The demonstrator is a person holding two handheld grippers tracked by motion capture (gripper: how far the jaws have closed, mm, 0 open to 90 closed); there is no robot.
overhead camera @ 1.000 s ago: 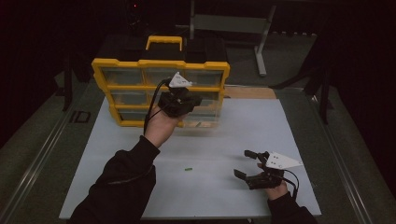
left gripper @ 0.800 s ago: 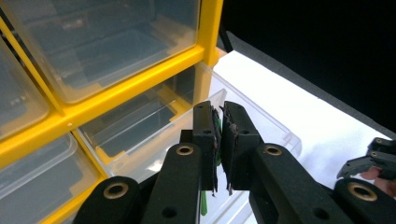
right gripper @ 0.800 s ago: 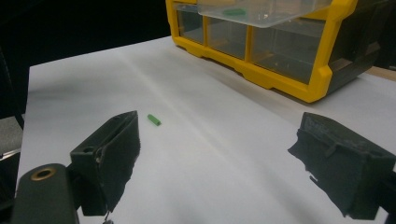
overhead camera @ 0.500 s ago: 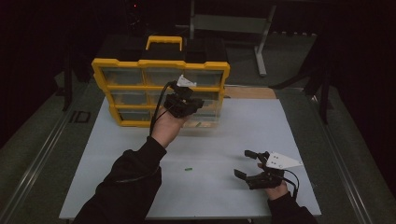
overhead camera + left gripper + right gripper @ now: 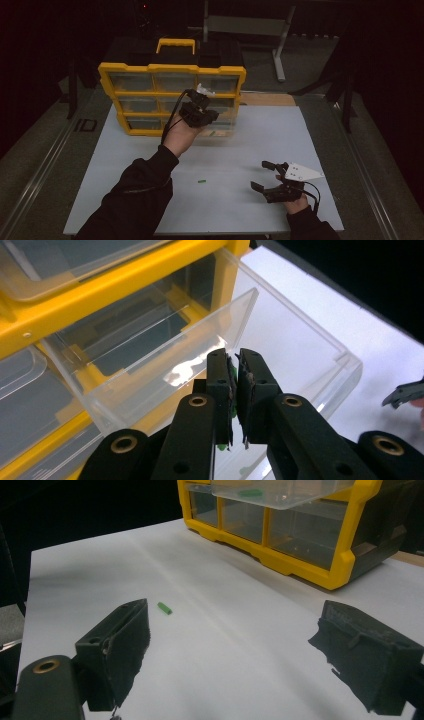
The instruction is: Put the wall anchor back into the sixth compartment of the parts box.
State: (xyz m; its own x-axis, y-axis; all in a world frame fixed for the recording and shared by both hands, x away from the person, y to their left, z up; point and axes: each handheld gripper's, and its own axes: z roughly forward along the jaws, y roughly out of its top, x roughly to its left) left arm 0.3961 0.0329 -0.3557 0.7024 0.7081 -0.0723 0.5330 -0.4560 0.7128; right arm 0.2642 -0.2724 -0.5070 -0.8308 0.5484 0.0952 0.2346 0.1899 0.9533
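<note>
One drawer [image 5: 210, 340] wall pinched between left gripper [image 5: 235, 365] pads.

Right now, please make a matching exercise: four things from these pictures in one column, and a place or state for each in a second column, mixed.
1. left gripper
2. right gripper
3. green piece
4. clear drawer

a. lies alone on the white table
b. pulled out of the yellow organizer
c. fingers wide apart, empty
d. fingers together, at the drawer's front wall

Pairs: 1-d, 2-c, 3-a, 4-b
</note>
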